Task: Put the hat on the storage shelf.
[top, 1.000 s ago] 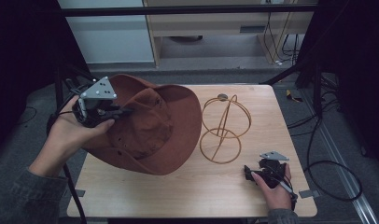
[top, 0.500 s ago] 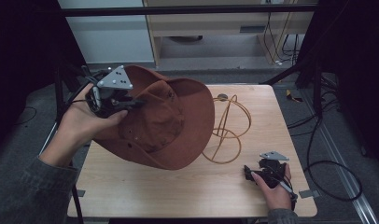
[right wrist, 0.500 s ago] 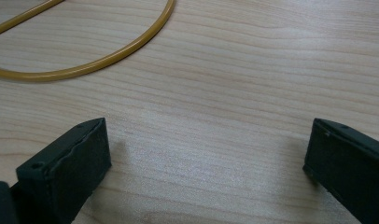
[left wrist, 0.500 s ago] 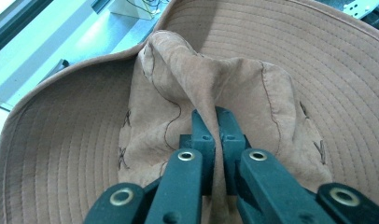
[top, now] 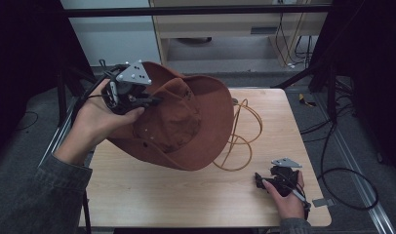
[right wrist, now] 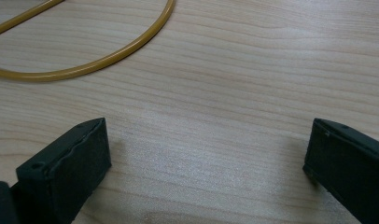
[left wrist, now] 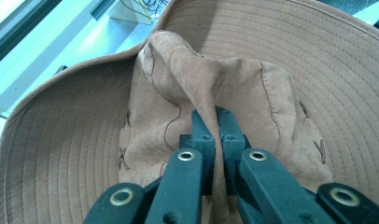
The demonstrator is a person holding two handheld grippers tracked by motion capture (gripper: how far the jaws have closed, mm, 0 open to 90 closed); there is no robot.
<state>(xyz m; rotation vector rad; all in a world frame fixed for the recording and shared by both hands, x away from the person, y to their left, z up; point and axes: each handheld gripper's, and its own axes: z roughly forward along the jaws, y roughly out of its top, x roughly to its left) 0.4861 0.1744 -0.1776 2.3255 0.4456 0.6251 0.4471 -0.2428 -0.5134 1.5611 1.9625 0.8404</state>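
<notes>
While pinched by left tongs (left wrist: 214,135), hat (top: 186,122) seemingly empty

The left gripper (top: 154,101) has carried the brown hat (top: 186,122) up off the table (top: 186,195) and toward one o'clock, from the left edge toward the middle. The hat's brim now overlaps the left side of the wire hat stand (top: 242,139), which stood clear of it a second ago. The hat has also tipped, its brim rising at the far side.
</notes>
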